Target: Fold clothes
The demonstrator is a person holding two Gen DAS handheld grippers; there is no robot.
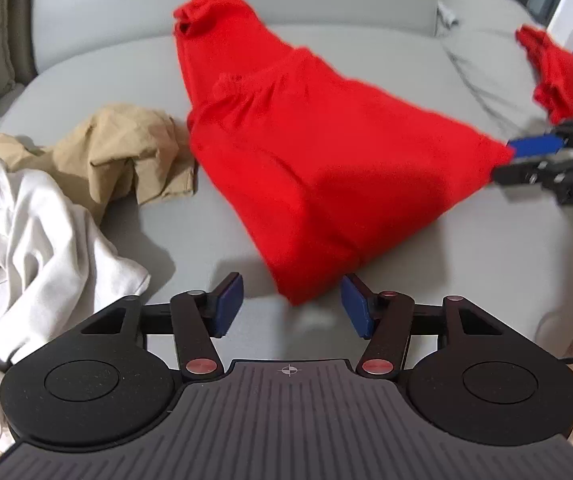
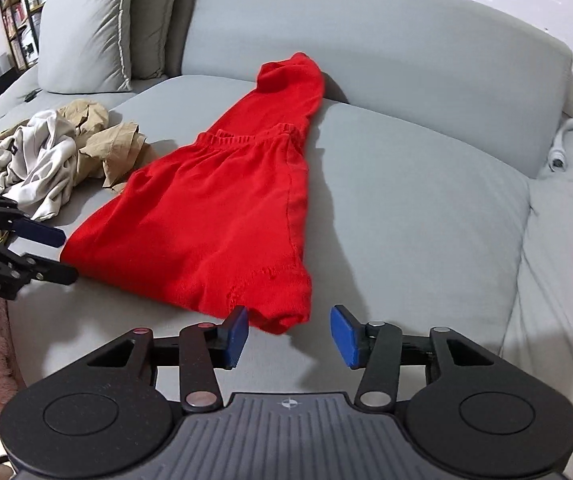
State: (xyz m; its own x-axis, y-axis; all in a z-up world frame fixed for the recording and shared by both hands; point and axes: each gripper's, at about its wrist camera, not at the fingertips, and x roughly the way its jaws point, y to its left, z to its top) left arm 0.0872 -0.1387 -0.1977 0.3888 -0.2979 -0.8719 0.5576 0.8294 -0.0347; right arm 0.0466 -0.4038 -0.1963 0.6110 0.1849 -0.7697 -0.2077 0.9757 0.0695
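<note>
The left gripper point(image 1: 292, 306) stands with blue pads apart and unpressed, one near corner of the red knitted trousers point(image 1: 306, 152) lying between them; the right gripper point(image 2: 289, 334) likewise stands open astride the other near corner point(image 2: 282, 316). The garment lies flat on the grey upholstered sofa seat point(image 2: 406, 208), folded, its long axis running away from both tools and tapering to a bunched end point(image 2: 292, 76) against the backrest. Beyond the left gripper's left side lie a crumpled white garment point(image 1: 34, 216) and a tan garment point(image 1: 126, 148).
</note>
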